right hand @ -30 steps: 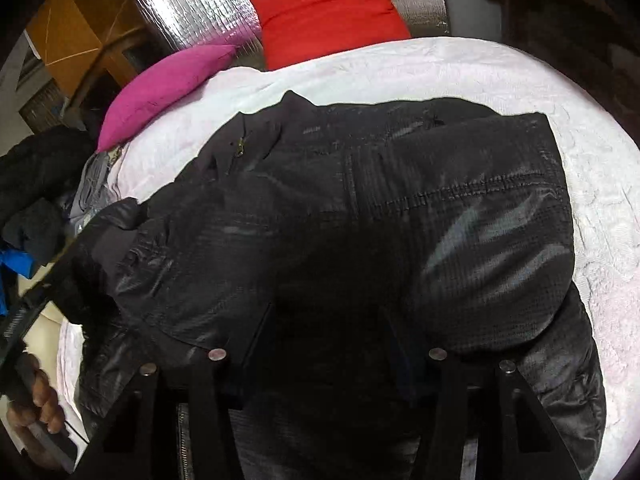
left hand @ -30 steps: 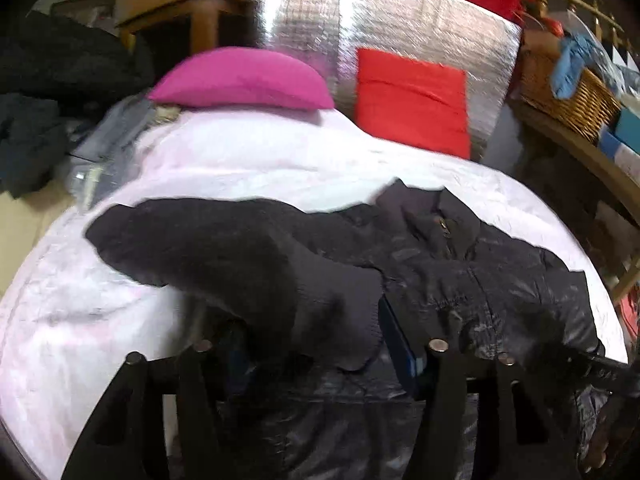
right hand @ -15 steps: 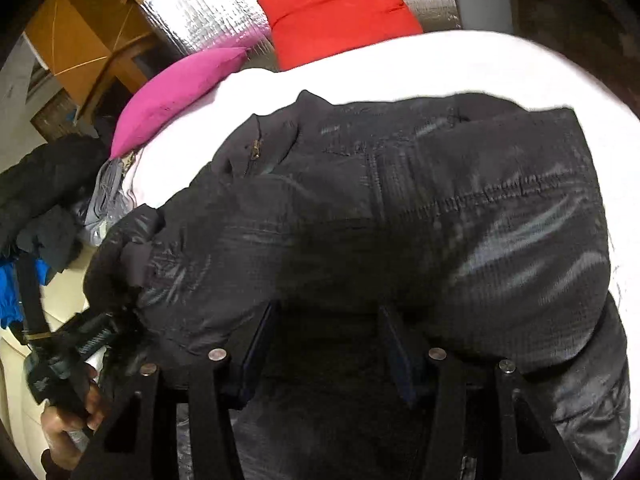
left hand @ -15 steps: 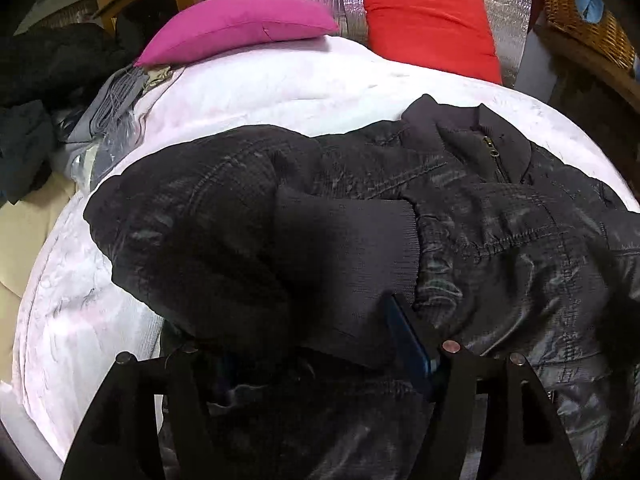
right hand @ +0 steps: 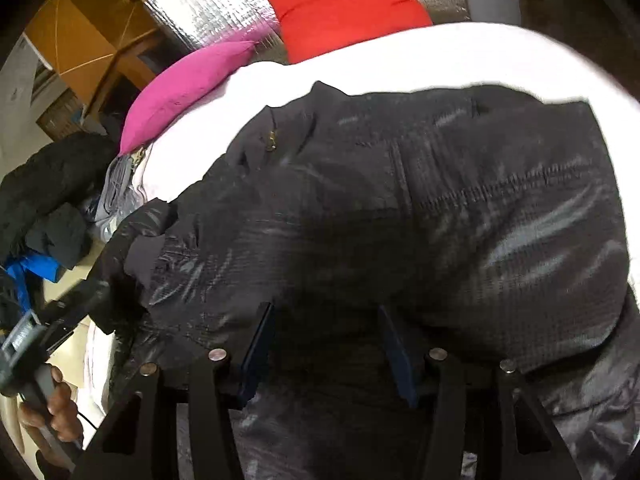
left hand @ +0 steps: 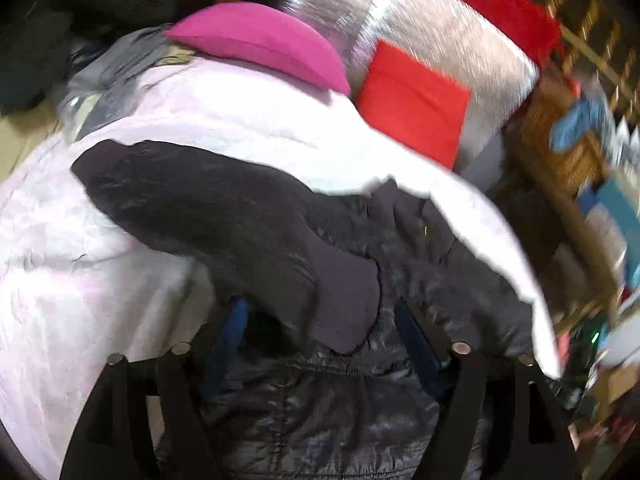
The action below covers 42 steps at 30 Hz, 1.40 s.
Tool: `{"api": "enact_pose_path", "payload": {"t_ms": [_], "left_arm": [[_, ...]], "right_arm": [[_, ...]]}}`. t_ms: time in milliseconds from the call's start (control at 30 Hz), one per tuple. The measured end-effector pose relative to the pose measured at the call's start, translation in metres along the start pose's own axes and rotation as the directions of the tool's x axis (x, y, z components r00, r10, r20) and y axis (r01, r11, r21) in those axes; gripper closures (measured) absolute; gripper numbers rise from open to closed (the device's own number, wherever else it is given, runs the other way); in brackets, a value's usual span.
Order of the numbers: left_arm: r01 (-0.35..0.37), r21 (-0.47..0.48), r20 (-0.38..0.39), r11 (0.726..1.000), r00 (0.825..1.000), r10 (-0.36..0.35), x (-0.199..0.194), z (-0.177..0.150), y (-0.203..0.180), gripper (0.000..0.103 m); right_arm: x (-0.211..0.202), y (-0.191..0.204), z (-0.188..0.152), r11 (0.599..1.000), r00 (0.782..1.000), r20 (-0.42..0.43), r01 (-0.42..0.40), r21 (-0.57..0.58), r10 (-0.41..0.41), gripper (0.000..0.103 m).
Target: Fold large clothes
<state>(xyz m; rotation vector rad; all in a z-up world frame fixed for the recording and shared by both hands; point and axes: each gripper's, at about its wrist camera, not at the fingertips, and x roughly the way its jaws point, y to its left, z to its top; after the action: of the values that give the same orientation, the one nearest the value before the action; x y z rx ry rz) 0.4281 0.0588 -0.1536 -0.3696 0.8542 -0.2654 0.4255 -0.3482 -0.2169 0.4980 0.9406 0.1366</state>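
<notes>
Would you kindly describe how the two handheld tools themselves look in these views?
Both tools, left and right, have black angular finger frames with cut-out slots, round silver rivets and dark blue pads. The bare left hand grips a black handle.

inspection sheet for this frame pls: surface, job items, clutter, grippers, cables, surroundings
Surface: white quilted bedcover, rumpled.
Job's things: black jacket spread on the bed, one sleeve folded across the body, knit cuff on top.
Clutter: pink pillow and red pillow at the bed head; pile of dark clothes at the bedside.
Grippers: left gripper open over the cuff; right gripper open over the jacket body; neither visibly grips cloth.
Cables: thin dark cord by the hand on the other gripper's handle.
Surroundings: silver foil panel, wicker basket, wooden furniture.
</notes>
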Motion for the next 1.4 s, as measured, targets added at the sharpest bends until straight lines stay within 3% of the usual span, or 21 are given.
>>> {"api": "enact_pose_path", "payload": {"t_ms": [133,300,467,633,700,933,1000,1133,1167,1233,1333,1400], "left_arm": [[0.024,-0.136,0.056,0.990,0.998,-0.016,-0.019,0.012,0.042,0.023],[0.014,-0.288,0.064,0.957,0.998,0.004,-0.016,0.020,0.088,0.023],[0.111,-0.452,0.034,0.885,0.994,-0.107,0.010,0.022,0.124,0.023],[0.181,-0.592,0.032,0.786,0.979,-0.202,0.044,0.022,0.150,0.023],[0.187,-0.634,0.046,0.750,0.978,-0.205,0.051,0.023,0.160,0.023],[0.203,-0.690,0.122,0.694,0.979,-0.165,0.061,0.037,0.194,0.024],[0.202,-0.696,0.138,0.689,0.979,-0.148,0.065,0.041,0.202,0.031],[0.202,-0.695,0.136,0.690,0.979,-0.150,0.079,0.046,0.205,0.064],[0.200,-0.690,0.138,0.696,0.980,-0.145,0.080,0.047,0.203,0.078],[0.197,-0.674,0.153,0.712,0.980,-0.126,0.075,0.050,0.199,0.093],[0.211,-0.634,0.196,0.744,0.974,-0.110,0.056,0.054,0.194,0.094],[0.229,-0.581,0.244,0.781,0.964,-0.101,0.038,0.063,0.181,0.095]], "right_arm": [[-0.007,0.005,0.000,0.997,0.997,0.039,-0.072,0.015,0.071,0.045],[0.000,0.013,-0.005,0.998,0.998,0.018,-0.068,0.008,0.068,0.045],[0.008,0.012,-0.005,0.998,0.998,0.003,-0.060,0.021,0.060,0.045],[0.012,0.011,-0.005,0.999,0.999,-0.005,-0.046,0.019,0.046,0.045],[0.014,0.012,-0.005,0.999,0.999,-0.003,-0.043,0.015,0.043,0.045],[0.019,0.017,-0.005,1.000,1.000,0.002,-0.030,-0.005,0.030,0.043],[0.020,0.018,-0.005,1.000,1.000,0.002,-0.026,-0.010,0.026,0.043],[0.020,0.019,-0.006,1.000,1.000,0.005,-0.023,-0.016,0.024,0.042],[0.020,0.018,-0.006,1.000,1.000,0.005,-0.024,-0.017,0.024,0.042],[0.021,0.018,-0.005,1.000,1.000,0.004,-0.024,-0.019,0.024,0.042],[0.021,0.018,-0.005,1.000,1.000,0.004,-0.023,-0.019,0.023,0.042],[0.020,0.018,-0.005,1.000,1.000,0.003,-0.022,-0.019,0.023,0.042]]}}
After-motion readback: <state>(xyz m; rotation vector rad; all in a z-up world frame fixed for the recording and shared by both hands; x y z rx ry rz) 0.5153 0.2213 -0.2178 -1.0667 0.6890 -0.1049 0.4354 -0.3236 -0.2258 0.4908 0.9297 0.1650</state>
